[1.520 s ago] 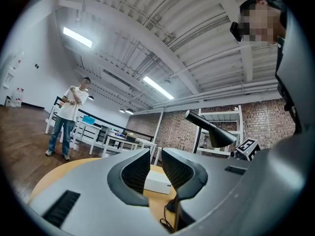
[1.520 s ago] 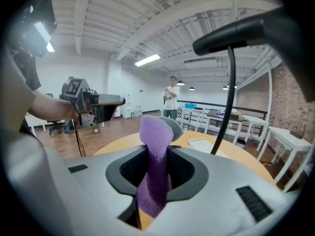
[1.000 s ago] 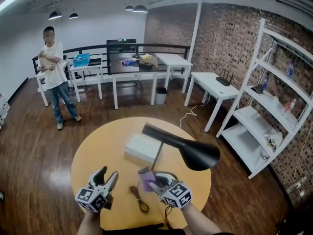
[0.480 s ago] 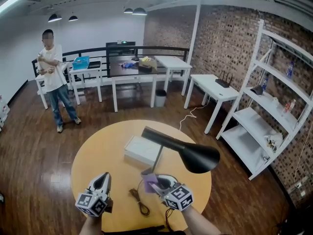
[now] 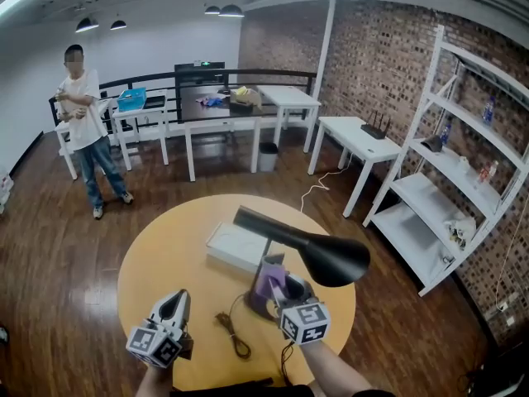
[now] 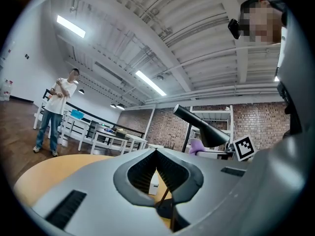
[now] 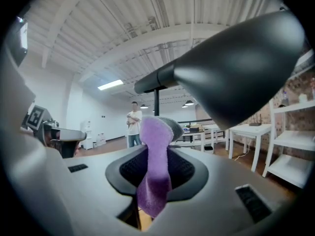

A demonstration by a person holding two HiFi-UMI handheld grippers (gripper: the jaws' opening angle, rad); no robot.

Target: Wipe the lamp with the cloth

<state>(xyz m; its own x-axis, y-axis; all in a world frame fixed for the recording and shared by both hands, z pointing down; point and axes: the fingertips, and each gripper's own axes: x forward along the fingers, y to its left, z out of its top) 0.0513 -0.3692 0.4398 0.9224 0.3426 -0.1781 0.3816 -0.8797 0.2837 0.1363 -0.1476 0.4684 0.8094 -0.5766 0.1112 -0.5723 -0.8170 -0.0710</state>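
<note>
On the near half of the round bench (image 5: pixel 161 246) stands the black lamp (image 5: pixel 329 259). Its base is partly hidden behind the right tool (image 5: pixel 277 292). Its thin stem rises to a long arm that runs from the far left to the broad shade on the right.

The right tool pinches the purple cloth (image 5: pixel 269 279) partway along its length. In the right gripper view one end stands above the jaws, just below the shade, and the other hangs slack beneath them. The cloth looks soft, light and limp, so only the part close to the jaws is likely to press firmly.

The lamp looks rigid and smooth, and probably top-heavy, since the shade reaches well out from the stem. A hard push on the shade could tip or swing it, so light strokes along the arm and shade seem safer.

The left tool (image 5: pixel 175 303) hovers over the near left of the bench with its jaws pressed together on nothing. It would have to open to steady the stem, the likeliest place to hold the lamp.
</note>
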